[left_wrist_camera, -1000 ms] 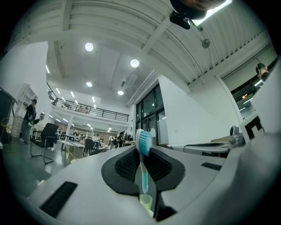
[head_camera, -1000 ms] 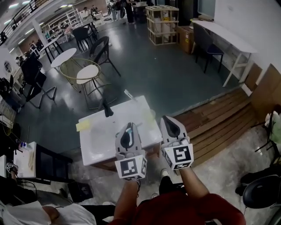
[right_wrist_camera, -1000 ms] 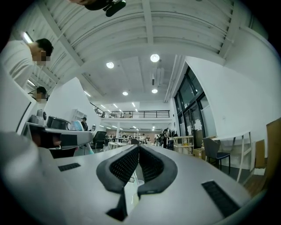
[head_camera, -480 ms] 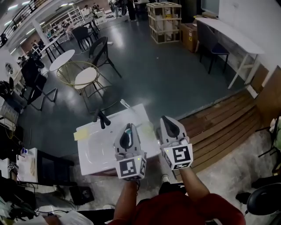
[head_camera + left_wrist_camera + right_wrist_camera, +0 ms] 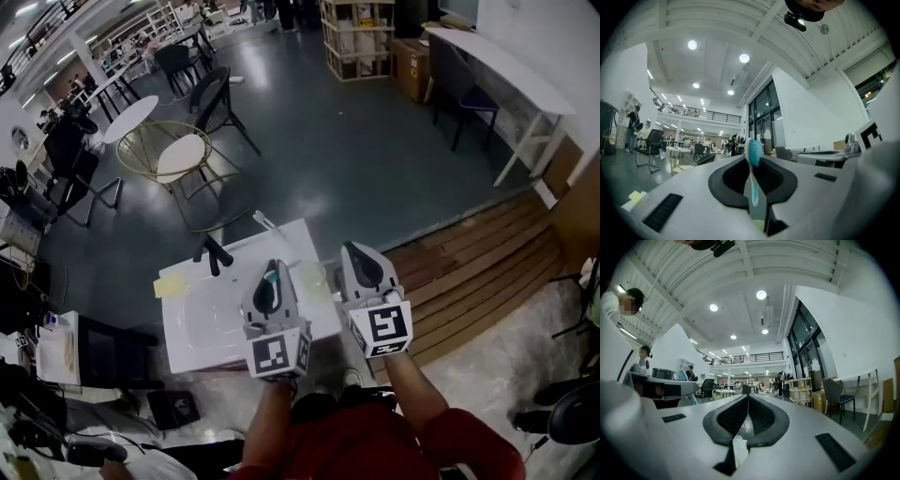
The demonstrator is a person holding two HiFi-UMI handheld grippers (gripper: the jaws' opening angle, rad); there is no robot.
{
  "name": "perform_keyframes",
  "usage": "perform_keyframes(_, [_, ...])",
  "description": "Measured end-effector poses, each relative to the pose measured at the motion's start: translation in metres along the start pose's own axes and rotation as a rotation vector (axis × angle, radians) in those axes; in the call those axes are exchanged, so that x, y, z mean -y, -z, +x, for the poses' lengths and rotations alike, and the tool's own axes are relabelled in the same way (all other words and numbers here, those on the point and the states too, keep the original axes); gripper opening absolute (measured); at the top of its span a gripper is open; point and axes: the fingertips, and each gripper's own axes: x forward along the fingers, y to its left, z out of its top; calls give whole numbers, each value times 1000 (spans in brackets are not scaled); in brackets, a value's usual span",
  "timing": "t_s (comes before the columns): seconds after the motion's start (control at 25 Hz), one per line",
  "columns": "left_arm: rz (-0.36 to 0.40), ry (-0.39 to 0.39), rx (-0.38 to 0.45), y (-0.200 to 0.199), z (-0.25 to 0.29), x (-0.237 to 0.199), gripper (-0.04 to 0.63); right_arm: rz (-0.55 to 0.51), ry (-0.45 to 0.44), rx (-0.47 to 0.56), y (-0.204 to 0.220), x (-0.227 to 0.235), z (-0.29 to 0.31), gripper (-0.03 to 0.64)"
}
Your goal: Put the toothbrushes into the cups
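A small white table (image 5: 211, 323) stands below me. On it sit a pale translucent cup (image 5: 310, 274) and, at the far edge, a white toothbrush (image 5: 266, 225). My left gripper (image 5: 273, 272) hangs over the table's near half, shut on a teal-and-white toothbrush (image 5: 753, 164) that stands upright with its bristles up. My right gripper (image 5: 359, 251) hovers at the table's right edge beside the cup. Its jaws meet at the tips (image 5: 747, 398) with nothing clamped between them. A whitish thing (image 5: 738, 451) shows low in the gap; I cannot tell what it is.
A black object (image 5: 214, 254) and a yellow pad (image 5: 170, 285) lie on the table's left part. Wooden decking (image 5: 469, 262) runs along the right. Round tables and chairs (image 5: 178, 155) stand beyond, and a dark shelf (image 5: 103, 352) is at the left.
Both grippers have moved forward together, and the left one now reaches farther over the table. The table sits lower and more to the left in view. The toothbrush stays clamped.
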Motion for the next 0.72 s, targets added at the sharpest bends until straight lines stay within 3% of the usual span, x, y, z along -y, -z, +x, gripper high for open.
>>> perform_keyframes(0.72, [-125,75,-134,83,33,-23,51,3,82,-142,66,-3,25,29])
